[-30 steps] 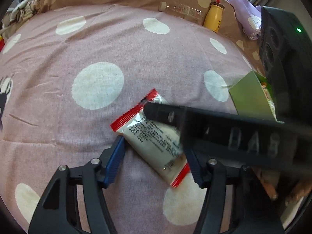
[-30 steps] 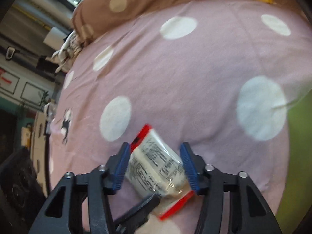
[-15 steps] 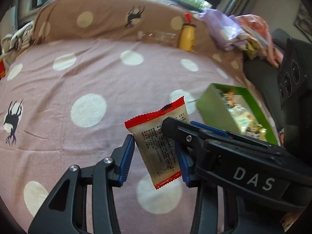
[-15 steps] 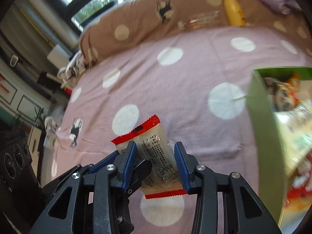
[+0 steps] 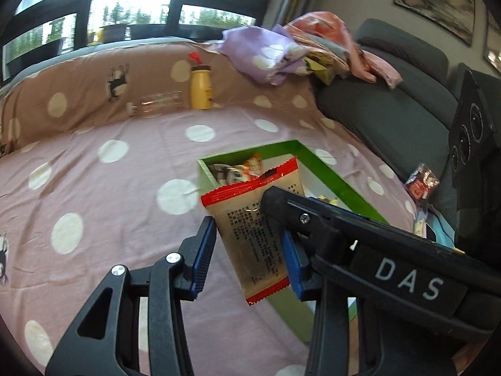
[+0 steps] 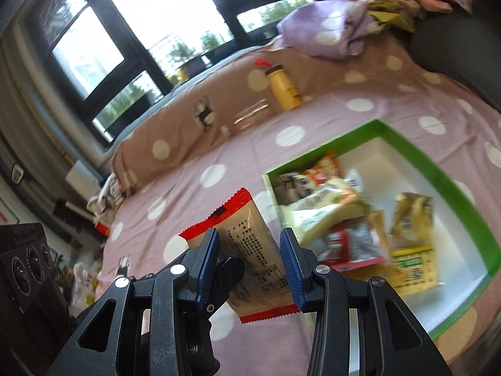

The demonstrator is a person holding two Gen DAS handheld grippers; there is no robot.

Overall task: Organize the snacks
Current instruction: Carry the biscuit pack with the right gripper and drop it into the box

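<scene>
A beige snack packet [image 5: 250, 235] with red crimped ends hangs in the air, tilted, just left of the green box [image 5: 328, 172]. My left gripper [image 5: 247, 228] straddles its width, and both blue pads meet its edges. My right gripper [image 6: 249, 233] is shut on the same packet [image 6: 250, 238]. One right finger [image 5: 313, 219] crosses in front of the left gripper's right pad. A left finger [image 6: 227, 266] shows beside the right gripper's left pad. The green box [image 6: 438, 181], white inside, holds several snack packets and sits on the pink dotted bedspread [image 5: 109, 188].
A yellow bottle [image 5: 200, 87] and a clear bottle [image 5: 156, 106] lying flat rest against the brown bolster at the back. Crumpled clothes [image 5: 281, 53] lie on a grey sofa [image 5: 391, 109]. A loose red packet [image 5: 421, 183] lies right of the box, by a black device [image 5: 472, 144].
The packet lay flat on the bedspread. Both grippers closed on it, lifted it and carried it right, toward the green box. Both views tilted up and now show the window.
</scene>
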